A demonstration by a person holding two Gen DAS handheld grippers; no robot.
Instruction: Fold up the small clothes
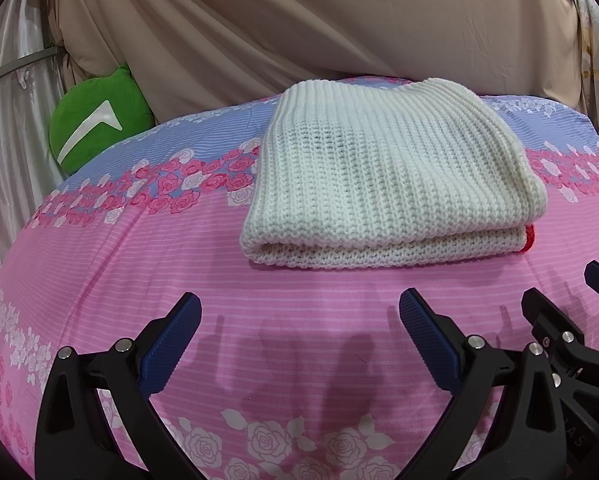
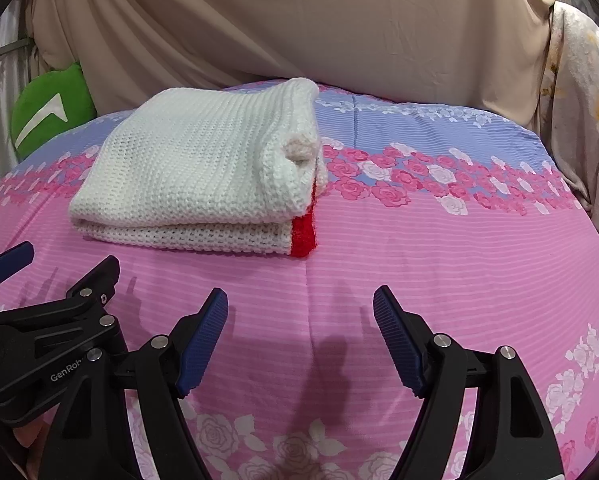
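Both my grippers hover spread and empty over the bedspread, short of the folded knit.

My left gripper (image 1: pixel 299 312) has its blue-padded fingers wide apart, holding nothing; my right gripper (image 2: pixel 299 308) the same, just beside it on the right. The cream-white chunky ribbed knit garment (image 1: pixel 387 184) lies folded in a thick stack on the pink-and-lavender rose-print bedspread (image 1: pixel 179 256), folded edge facing me, a red trim strip (image 2: pixel 302 236) showing at its near right corner. Bare bedspread runs between my fingertips and that near edge, and wide to the right of the stack. Behind hangs a beige draped sheet (image 2: pixel 299 24); a green plush cushion with a white mark (image 1: pixel 95 120) sits far left.
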